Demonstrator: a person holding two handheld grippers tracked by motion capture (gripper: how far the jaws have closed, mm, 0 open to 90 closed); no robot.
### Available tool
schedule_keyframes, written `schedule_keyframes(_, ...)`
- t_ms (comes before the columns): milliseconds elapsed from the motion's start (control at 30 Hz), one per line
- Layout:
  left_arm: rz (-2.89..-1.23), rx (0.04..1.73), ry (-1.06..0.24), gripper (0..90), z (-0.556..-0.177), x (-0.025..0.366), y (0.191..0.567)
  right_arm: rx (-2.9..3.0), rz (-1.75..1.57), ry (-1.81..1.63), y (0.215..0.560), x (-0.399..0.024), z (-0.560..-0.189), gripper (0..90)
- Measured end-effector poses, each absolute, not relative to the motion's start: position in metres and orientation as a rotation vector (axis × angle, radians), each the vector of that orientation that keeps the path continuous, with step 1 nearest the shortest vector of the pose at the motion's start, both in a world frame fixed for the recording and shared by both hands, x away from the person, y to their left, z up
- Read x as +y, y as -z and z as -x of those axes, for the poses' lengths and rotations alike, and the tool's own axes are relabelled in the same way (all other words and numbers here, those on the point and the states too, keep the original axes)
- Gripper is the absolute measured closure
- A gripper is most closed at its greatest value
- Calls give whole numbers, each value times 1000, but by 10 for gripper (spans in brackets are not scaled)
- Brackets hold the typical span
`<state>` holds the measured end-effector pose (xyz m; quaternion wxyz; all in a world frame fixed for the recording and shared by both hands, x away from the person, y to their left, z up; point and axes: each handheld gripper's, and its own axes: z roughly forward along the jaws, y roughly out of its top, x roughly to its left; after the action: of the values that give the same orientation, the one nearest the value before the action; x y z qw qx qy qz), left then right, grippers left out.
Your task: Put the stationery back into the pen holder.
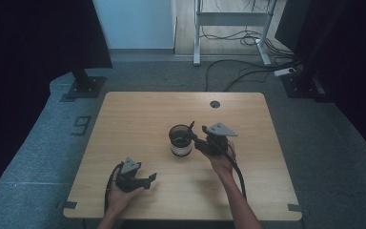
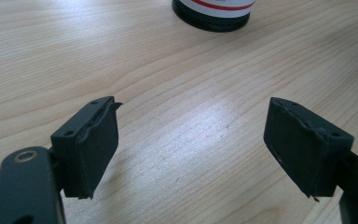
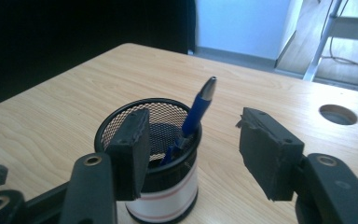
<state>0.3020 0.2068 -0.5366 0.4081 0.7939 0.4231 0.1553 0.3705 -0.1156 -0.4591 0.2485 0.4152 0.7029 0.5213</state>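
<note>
Both forearms are bare, with no sleeves in the high view. Each hand carries a black two-jaw gripper topped by a grey three-cornered plate: the left gripper [image 1: 148,178] and the right gripper [image 1: 190,130]. A black cable trails back from each along the arm. In the gripper views the jaws are matte black blocks with worn, ragged pad edges, small screw holes on top, and brass-ringed pivot holes on the black linkage arms.

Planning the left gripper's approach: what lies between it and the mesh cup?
Bare wood of the table between left gripper and mesh cup, in the left gripper view.
</note>
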Motion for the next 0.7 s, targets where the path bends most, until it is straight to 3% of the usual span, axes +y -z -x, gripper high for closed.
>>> schedule_keyframes(700, -2019, 1067, -386, 182, -301, 204, 540, 1848, -1220, -1403, 491, -203, -297, 381)
